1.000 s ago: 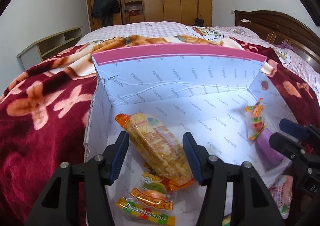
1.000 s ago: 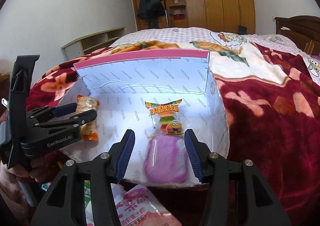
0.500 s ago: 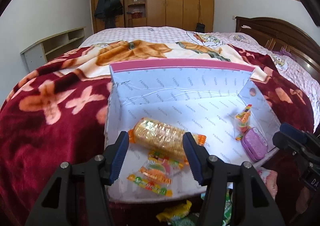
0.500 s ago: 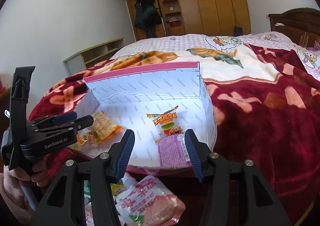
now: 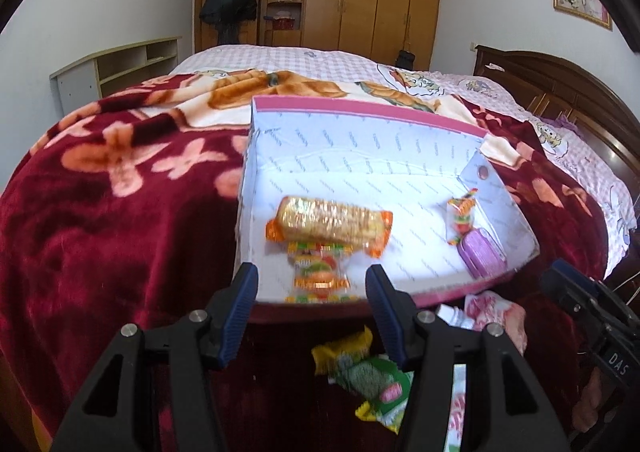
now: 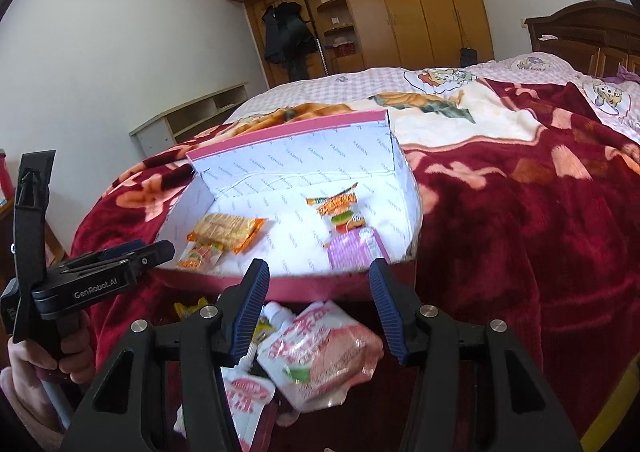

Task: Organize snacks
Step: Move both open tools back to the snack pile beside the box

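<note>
Presently hovering empty, jaws partly apart: left hand-held gripper (image 5: 312, 292) and right hand-held gripper (image 6: 318, 290), above box (image 5: 360, 116) near bed's (image 5: 100, 212) edge.

The green-and-yellow snack packet (image 5: 366, 376) below the box is smeared by motion — its print cannot be read — and the left gripper's right finger (image 5: 390, 316) covers part of it. The pink-and-white pouch (image 6: 320, 356) is blurred too, its lettering unreadable; the second pink packet (image 6: 244, 404) beneath it runs off the bottom edge. The small gummy packet (image 5: 320, 272) lies half under the orange cracker pack (image 5: 332, 224). The person's hand (image 6: 36, 364) is cut by the left edge.
</note>
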{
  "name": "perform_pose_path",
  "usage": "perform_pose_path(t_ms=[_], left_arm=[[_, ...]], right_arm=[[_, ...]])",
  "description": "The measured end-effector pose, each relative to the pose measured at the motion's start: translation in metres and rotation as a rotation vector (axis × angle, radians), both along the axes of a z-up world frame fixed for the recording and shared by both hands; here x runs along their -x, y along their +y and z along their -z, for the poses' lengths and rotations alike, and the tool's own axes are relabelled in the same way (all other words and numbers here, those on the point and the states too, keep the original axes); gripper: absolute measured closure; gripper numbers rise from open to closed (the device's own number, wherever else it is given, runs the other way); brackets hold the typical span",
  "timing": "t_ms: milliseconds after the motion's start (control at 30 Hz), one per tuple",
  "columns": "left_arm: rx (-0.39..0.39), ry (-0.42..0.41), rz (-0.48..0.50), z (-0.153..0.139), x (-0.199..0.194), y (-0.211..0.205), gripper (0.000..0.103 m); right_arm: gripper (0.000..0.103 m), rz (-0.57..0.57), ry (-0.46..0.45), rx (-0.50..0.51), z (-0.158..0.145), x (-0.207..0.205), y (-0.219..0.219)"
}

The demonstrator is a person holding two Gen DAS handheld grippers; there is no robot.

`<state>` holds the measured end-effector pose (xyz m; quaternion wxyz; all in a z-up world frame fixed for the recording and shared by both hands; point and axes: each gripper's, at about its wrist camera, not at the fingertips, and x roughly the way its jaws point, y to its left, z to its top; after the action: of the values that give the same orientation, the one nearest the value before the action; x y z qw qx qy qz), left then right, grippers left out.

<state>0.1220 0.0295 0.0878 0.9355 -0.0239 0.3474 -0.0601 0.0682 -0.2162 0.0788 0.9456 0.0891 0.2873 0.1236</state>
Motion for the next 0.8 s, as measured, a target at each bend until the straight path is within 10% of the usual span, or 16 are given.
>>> perform_pose_path(t_ms=[800], left_arm=[[0.065,0.081,0.107,0.027,0.051,-0.04,0.044]], right_arm=[[0.049,-0.025,0.069,-0.026,0.025,0.051,0.0]])
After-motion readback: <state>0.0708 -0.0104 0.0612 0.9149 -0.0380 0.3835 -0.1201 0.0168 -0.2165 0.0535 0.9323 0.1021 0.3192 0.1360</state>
